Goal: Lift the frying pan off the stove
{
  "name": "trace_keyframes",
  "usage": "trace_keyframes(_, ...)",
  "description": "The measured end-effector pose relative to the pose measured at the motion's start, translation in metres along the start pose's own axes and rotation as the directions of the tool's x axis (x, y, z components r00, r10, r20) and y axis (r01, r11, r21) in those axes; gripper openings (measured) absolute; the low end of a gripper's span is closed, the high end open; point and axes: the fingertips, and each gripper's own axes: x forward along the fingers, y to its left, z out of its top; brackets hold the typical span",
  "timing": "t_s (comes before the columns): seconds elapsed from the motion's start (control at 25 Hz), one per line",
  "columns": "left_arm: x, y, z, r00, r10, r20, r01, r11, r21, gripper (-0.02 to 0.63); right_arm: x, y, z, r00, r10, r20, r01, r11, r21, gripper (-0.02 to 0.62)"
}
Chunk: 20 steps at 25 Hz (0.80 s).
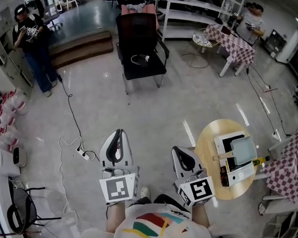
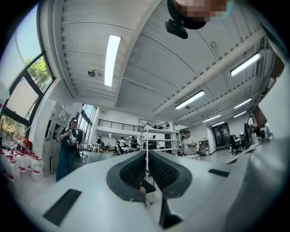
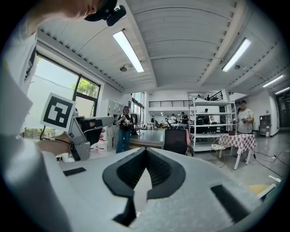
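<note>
Task is not under way yet — the frying pan (image 1: 243, 149) is sitting on the stove (image 1: 240, 173) on the round table (image 1: 207, 148) at the right, well apart from both tools. The left gripper (image 1: 118, 134) is pointing out over the floor, jaws closed on nothing. The right gripper (image 1: 177, 150) is nearer the table, jaws also together and empty — reach, grasp and lift are all left.

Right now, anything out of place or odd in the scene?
Nothing spilled or damaged. The frying pan sits on the stove on the round table. Left gripper and right gripper are shut and empty, apart from it. Only oddity: a power strip and loose cable lying on the open floor.
</note>
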Motion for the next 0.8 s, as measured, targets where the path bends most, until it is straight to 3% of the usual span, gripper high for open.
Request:
trace_keyframes(0.16, 0.008, 0.006, -0.019, 0.997, 0.022, -0.068, -0.022, 1.000, -0.002, 0.020, 0.011, -0.009, -0.010, 1.000, 0.007, -0.021, -0.006, 0.999, 0.035, -0.006)
trace_keyframes(0.52, 0.006, 0.022, -0.014, 0.995, 0.088, -0.055, -0.088, 0.996, 0.001, 0.020, 0.034, 0.000, 0.001, 0.996, 0.083, 0.008, -0.083, 0.996, 0.009, -0.006)
trace_keyframes(0.6, 0.009, 0.018, -0.017, 0.996, 0.070, -0.053, -0.071, 0.997, -0.008, 0.020, 0.034, -0.005, 0.003, 0.998, 0.057, 0.018, -0.058, 0.998, 0.002, -0.006)
trace_keyframes(0.8, 0.036, -0.026, -0.034, 0.996, -0.060, -0.069, 0.058, 0.998, -0.027, 0.020, 0.011, -0.049, 0.008, 0.996, -0.079, 0.041, 0.079, 0.997, 0.016, -0.006)
